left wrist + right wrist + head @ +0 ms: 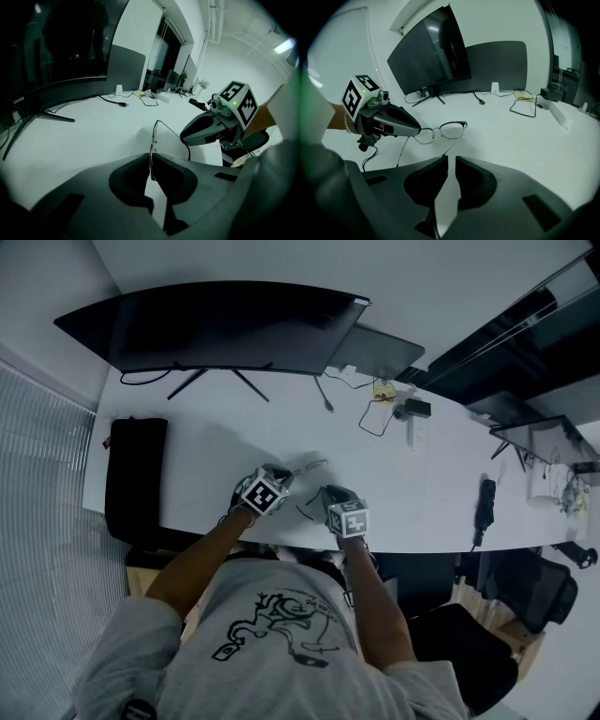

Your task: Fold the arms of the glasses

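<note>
Sitting between the two grippers, the glasses [452,124] are over the near part of the white table [206,456], just in front of the person. Both arms are swung out, unfolded, and point back toward the person.

L gripper [152,161] is pressed together on the frame. In its own view the rim runs edge-on straight up out of the closed tips. From the R gripper view, the L gripper [416,130] has the outer end of one lens rim. The arm on that side trails down below it.

R gripper [451,161] has its jaws a narrow slit apart w/ table showing through. The end of the other arm reaches the mouth of the slit, right at one jaw tip. It doesn't look pinched. In the L gripper view, the R gripper [183,137] tip sits at that arm's far end.

Beyond the glasses is a big dark curved monitor [225,324] at the back of the table. A black pouch [136,474] lies at the left edge, w/ loose cables [375,413] to the right
</note>
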`<state>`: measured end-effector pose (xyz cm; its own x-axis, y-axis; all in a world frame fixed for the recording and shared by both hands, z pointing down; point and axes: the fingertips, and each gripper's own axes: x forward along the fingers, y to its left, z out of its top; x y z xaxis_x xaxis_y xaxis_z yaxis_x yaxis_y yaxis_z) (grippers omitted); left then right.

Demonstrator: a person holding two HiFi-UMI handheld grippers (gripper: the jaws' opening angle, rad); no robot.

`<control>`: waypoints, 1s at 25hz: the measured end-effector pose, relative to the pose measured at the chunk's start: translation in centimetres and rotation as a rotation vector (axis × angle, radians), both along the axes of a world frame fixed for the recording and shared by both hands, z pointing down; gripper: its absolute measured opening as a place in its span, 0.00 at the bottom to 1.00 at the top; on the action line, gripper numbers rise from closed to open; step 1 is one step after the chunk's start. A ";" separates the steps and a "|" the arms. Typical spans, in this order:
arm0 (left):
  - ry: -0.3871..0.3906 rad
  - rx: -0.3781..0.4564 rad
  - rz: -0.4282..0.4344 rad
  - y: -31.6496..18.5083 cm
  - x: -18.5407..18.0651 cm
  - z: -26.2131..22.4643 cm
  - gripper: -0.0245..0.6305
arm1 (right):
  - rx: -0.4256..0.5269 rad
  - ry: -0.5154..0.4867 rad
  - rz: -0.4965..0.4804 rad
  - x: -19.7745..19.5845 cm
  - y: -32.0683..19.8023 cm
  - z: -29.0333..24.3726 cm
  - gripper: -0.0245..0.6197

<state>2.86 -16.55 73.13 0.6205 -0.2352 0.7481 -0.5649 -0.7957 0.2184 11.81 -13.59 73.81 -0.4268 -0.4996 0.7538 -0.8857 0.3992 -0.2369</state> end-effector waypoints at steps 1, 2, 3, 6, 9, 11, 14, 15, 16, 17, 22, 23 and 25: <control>0.001 -0.002 0.001 0.0 0.0 0.0 0.09 | -0.004 0.001 0.003 -0.1 0.0 -0.1 0.13; 0.002 -0.002 0.002 0.1 0.0 0.0 0.09 | -0.008 0.003 0.005 -0.2 0.0 -0.2 0.13; 0.001 -0.002 0.004 0.1 0.0 0.1 0.09 | -0.010 0.004 0.005 -0.4 0.0 -0.4 0.13; 0.000 -0.006 0.008 0.1 -0.1 0.1 0.09 | 0.003 0.005 -0.004 -1.0 -0.5 -1.4 0.13; 0.002 -0.008 0.012 0.2 0.0 0.1 0.09 | 0.001 0.001 -0.009 -1.1 -0.6 -0.8 0.13; 0.007 -0.004 0.014 0.1 0.1 0.0 0.09 | -0.005 0.002 -0.008 -1.0 -0.5 0.0 0.13; 0.005 -0.003 0.016 0.2 0.1 0.1 0.09 | -0.001 -0.005 -0.029 -1.4 -0.7 0.2 0.13; 0.002 -0.006 0.016 0.3 0.1 0.1 0.09 | 0.001 -0.002 -0.030 -1.5 -0.8 0.2 0.13; -0.001 -0.008 0.015 0.4 0.1 0.1 0.09 | 0.000 0.004 -0.025 -1.4 -0.8 0.1 0.13; -0.002 -0.008 0.016 0.4 0.1 0.1 0.09 | -0.002 0.011 -0.018 -1.3 -0.8 0.2 0.13; 0.002 -0.007 0.024 0.7 0.2 0.0 0.09 | -0.005 0.009 -0.022 -1.6 -0.9 -0.1 0.13; 0.002 -0.007 0.025 0.8 0.2 0.0 0.09 | -0.006 0.007 -0.025 -1.7 -0.9 -0.2 0.13; 0.000 -0.005 0.026 0.8 0.1 -0.1 0.09 | -0.002 0.002 -0.028 -1.8 -0.9 -0.3 0.13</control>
